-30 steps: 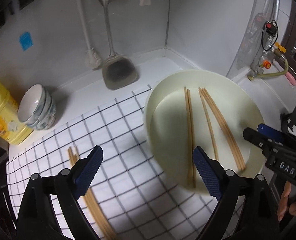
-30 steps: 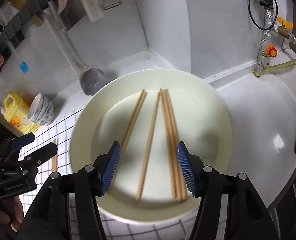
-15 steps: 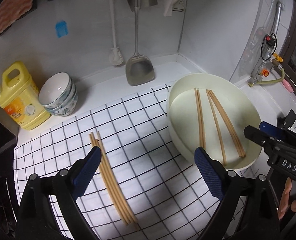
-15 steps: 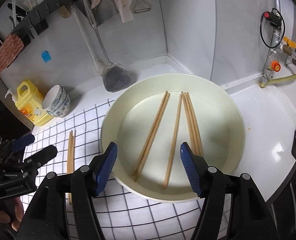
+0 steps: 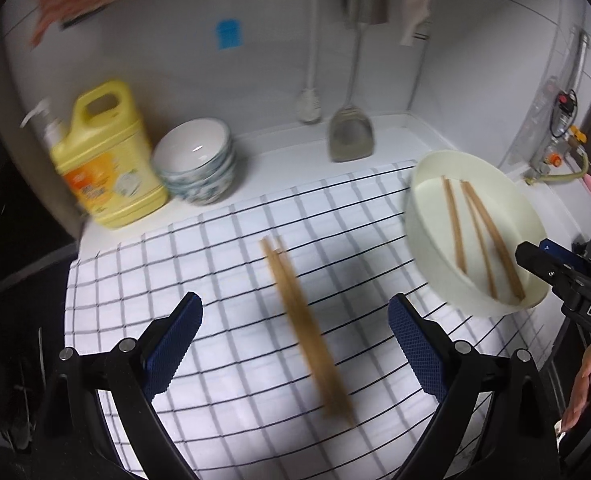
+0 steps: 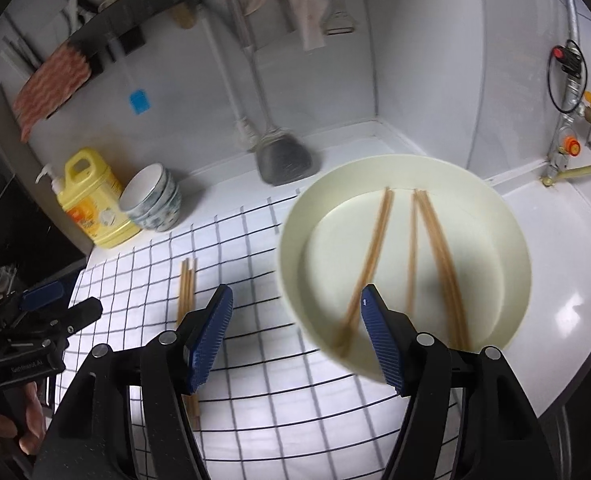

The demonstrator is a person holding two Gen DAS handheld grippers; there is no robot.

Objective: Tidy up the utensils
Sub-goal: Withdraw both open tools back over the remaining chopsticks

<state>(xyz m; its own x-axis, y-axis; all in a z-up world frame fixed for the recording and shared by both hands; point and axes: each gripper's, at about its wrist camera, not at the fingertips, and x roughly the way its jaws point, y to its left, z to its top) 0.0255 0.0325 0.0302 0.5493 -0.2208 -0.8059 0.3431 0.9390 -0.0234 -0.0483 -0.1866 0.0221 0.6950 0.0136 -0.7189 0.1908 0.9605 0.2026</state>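
A bundle of wooden chopsticks [image 5: 305, 328] lies on the white checked cloth [image 5: 199, 264]; it also shows in the right wrist view [image 6: 187, 284]. Several more chopsticks [image 6: 435, 256] lie in a cream basin [image 6: 291, 264], seen at the right in the left wrist view [image 5: 419, 216]. My left gripper [image 5: 295, 340] is open and empty, above the cloth with the bundle between its fingers' line of sight. My right gripper [image 6: 295, 332] is open and empty, above the basin's near left rim.
A yellow detergent jug [image 5: 103, 160] and stacked bowls [image 5: 195, 160] stand at the back left. A metal spatula [image 5: 349, 132] and a brush hang against the back wall. Gas valves and a hose [image 6: 571, 148] sit at the right.
Both grippers have pulled back and leftward from the basin. The left wrist view now centres on the chopstick bundle on the cloth. Both stay open.
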